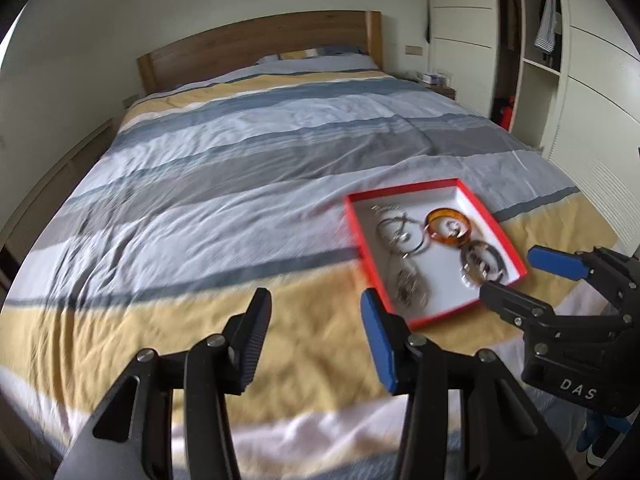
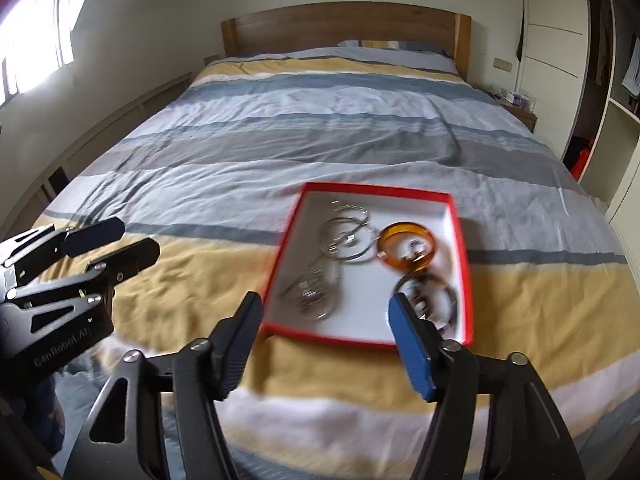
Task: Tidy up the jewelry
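Observation:
A shallow red box (image 2: 462, 248) with a white inside lies on the striped bedspread; it also shows in the left wrist view (image 1: 506, 246). In it lie an amber bangle (image 2: 406, 245), a dark patterned bangle (image 2: 427, 295), thin silver hoops (image 2: 347, 240) and a heap of silver chain (image 2: 316, 296). The amber bangle (image 1: 448, 227) also shows in the left wrist view. My right gripper (image 2: 326, 316) is open and empty, just above the box's near edge. My left gripper (image 1: 316, 320) is open and empty, over the bedspread left of the box.
The bed (image 2: 320, 128) fills both views, with a wooden headboard (image 2: 344, 24) at the far end. White wardrobes (image 2: 552, 52) and open shelves stand to the right. A window (image 2: 36, 40) is on the left wall. A small nightstand (image 2: 520, 114) stands beside the headboard.

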A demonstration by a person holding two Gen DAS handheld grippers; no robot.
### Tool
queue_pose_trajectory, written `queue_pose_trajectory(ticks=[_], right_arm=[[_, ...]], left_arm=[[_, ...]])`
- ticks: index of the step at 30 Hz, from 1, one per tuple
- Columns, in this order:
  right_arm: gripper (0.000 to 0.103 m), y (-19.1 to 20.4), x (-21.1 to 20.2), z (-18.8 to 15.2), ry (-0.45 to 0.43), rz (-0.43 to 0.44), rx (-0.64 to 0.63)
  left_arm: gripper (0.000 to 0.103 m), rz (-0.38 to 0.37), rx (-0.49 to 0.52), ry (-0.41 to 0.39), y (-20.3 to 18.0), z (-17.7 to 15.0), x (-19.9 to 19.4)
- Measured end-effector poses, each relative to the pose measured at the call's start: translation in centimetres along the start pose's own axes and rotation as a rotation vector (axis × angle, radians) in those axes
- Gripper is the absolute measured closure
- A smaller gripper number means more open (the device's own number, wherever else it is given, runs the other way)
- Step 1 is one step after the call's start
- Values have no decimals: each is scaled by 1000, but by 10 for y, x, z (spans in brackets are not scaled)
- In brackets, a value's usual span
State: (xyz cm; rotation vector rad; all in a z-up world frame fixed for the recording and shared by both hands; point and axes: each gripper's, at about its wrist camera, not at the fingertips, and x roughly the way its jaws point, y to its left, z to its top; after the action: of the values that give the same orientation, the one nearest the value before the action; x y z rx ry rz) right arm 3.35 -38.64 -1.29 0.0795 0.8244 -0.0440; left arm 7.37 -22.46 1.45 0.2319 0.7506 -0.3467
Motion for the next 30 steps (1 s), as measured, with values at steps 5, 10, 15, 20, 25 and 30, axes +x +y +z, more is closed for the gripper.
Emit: queue_pose_trajectory(ticks=[5,10,15,20,25,30], right_arm=[[20,33,-19,-17,-22,-16,-9],[10,60,-36,-29,-60,-35,-14],[3,79,-46,-35,-94,-53,-26],[1,97,-51,-48,-107,-66,-28],[1,103,-57,-66,-123,-112,-12],[1,100,-67,-82,-149,-149,-18]], left_arm=[[58,63,-62,-15,33,-28,-30],[58,105,-98,-36,57,-47,-51],[58,125,-123,-45,72,-64,-65],[58,131,-130,-58,77,-78,-74],[58,143,-129,-78,75,-86,-85],[58,167,-105,-98,63,-91,-98]])
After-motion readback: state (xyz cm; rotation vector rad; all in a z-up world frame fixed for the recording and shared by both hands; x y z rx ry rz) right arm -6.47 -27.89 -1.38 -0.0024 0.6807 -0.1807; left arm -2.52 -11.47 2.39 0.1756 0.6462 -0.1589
